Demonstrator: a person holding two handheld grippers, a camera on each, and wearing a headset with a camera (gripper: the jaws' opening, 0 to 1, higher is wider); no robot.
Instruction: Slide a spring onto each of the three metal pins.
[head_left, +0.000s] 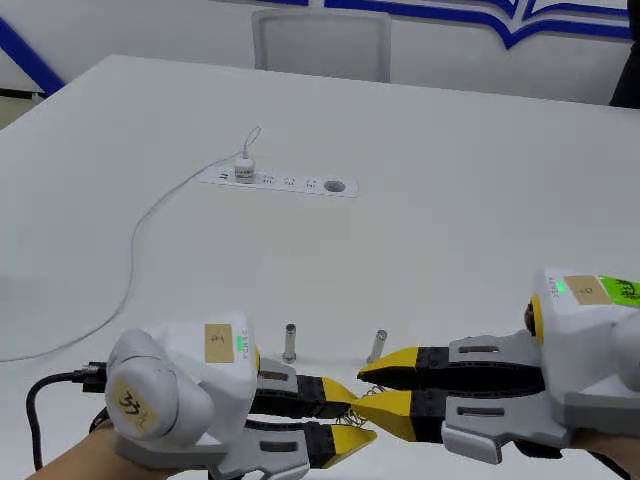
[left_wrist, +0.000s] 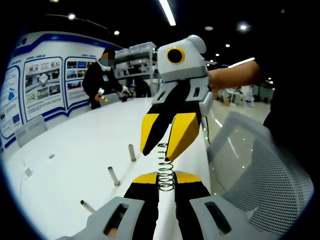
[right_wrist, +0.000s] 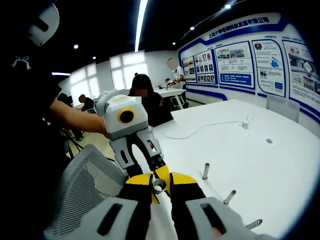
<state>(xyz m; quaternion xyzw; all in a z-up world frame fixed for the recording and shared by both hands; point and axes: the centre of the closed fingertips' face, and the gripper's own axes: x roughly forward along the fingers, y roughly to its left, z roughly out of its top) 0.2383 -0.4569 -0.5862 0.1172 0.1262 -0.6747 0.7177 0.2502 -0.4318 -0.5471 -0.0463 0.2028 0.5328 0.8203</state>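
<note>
The person is holding the left gripper (head_left: 360, 414) low at the near left and the right gripper (head_left: 363, 391) at the near right. Both are lying roughly level and pointing inward, so that their yellow tips are meeting nose to nose. The left gripper's jaws are pinching one end of a spring (left_wrist: 166, 167), nearly shut on it. The right gripper's jaws are sitting tight around the other end, its fingers (left_wrist: 181, 131) angling down toward the left one's. The left hand (head_left: 78, 458) is showing under the back of its gripper, and the right forearm (left_wrist: 234, 75) is stretching out behind its gripper.
</note>
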